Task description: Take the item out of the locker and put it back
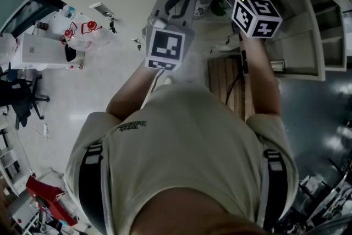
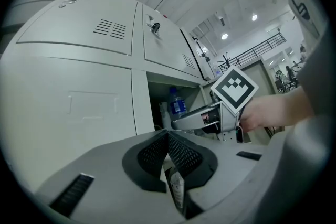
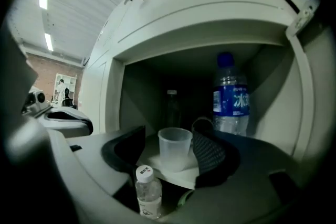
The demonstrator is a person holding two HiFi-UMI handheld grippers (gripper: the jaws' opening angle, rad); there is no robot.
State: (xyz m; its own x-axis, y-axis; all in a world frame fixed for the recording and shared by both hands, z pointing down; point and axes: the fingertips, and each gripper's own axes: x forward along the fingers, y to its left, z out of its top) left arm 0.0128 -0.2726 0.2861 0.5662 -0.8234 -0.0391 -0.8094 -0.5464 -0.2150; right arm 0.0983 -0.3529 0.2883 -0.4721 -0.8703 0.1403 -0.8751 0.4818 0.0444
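Note:
A clear plastic cup [image 3: 175,148] stands upright at the front edge of the open locker's white shelf [image 3: 157,165]. My right gripper [image 3: 170,135] is open around it. The right pad [image 3: 209,152] is close against the cup's side, and a gap shows at the left pad [image 3: 131,147]. Behind the cup stand a large water bottle with a blue label [image 3: 231,97] and a dark bottle [image 3: 171,107]. My left gripper [image 2: 168,136] is shut with nothing between its pads and hangs outside the locker, left of the right gripper's marker cube [image 2: 234,89].
A small white-capped bottle [image 3: 147,191] stands below the shelf edge. Shut locker doors [image 2: 79,34] lie to the left of the open compartment. The open compartments' walls [image 1: 308,30] flank my right arm. A wooden slatted platform [image 1: 225,82] sits on the floor, and an office chair [image 1: 22,99] stands far left.

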